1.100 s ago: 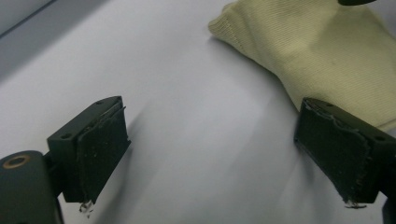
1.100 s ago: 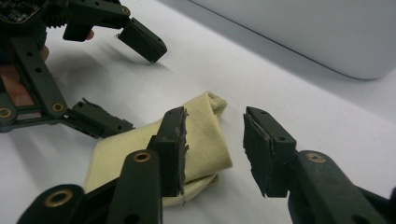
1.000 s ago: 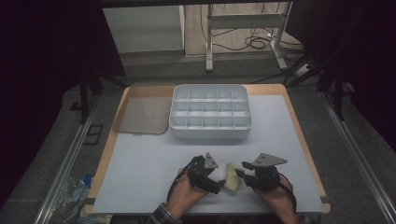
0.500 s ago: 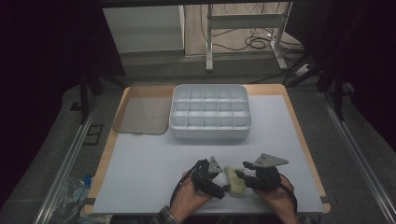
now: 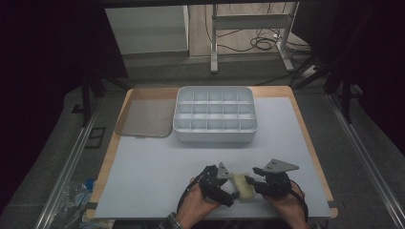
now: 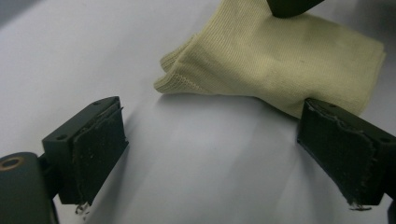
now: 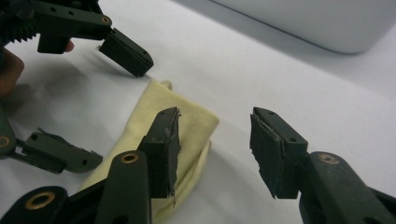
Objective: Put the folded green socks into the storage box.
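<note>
The left gripper [image 5: 224, 183] stands released, jaws wide apart, just beside the folded yellow cloth [image 5: 242, 186] lying on the white table [image 5: 157, 176] near its front edge. The cloth appears soft, light and limp; grasp a folded edge. The right gripper [image 5: 252, 182], also released, straddles its opposite end.

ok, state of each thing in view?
Pale yellow knitted cloth: folded, flat on the white table, ungripped.
White compartmented plastic tray: all compartments empty.
Flat grey lid: off, beside tray.
Left gripper: open.
Right gripper: open, over cloth edge.
</note>
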A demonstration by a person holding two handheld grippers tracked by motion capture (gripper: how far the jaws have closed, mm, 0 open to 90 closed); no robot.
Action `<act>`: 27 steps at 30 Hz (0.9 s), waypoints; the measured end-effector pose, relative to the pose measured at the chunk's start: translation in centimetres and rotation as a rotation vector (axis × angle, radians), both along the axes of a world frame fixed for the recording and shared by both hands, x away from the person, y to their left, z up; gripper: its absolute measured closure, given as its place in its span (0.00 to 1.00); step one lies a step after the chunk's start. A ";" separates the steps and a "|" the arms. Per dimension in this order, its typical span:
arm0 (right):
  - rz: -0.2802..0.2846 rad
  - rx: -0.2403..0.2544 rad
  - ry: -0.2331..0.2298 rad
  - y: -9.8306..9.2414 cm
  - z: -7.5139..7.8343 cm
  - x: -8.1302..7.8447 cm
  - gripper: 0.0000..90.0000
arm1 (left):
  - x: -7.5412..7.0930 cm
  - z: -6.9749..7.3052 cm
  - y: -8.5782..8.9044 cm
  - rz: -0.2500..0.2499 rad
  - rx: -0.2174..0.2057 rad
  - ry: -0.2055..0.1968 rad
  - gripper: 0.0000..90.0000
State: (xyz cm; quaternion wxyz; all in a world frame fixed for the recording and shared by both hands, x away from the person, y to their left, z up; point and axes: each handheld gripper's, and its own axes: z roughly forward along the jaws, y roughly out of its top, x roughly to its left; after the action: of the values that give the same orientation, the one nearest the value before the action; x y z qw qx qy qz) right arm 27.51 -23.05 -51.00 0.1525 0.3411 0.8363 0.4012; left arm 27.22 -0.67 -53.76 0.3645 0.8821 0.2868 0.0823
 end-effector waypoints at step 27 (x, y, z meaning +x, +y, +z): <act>0.018 0.004 0.024 0.5 0.0 0.7 0.55 | -0.3 0.8 -0.3 -0.005 0.005 -0.025 0.06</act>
State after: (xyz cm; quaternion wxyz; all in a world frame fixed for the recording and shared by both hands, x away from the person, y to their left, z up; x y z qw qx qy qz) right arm 28.19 -22.54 -50.98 0.1378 0.3386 0.8404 0.4001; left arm 26.93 -0.94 -53.01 0.3659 0.8826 0.2798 0.0935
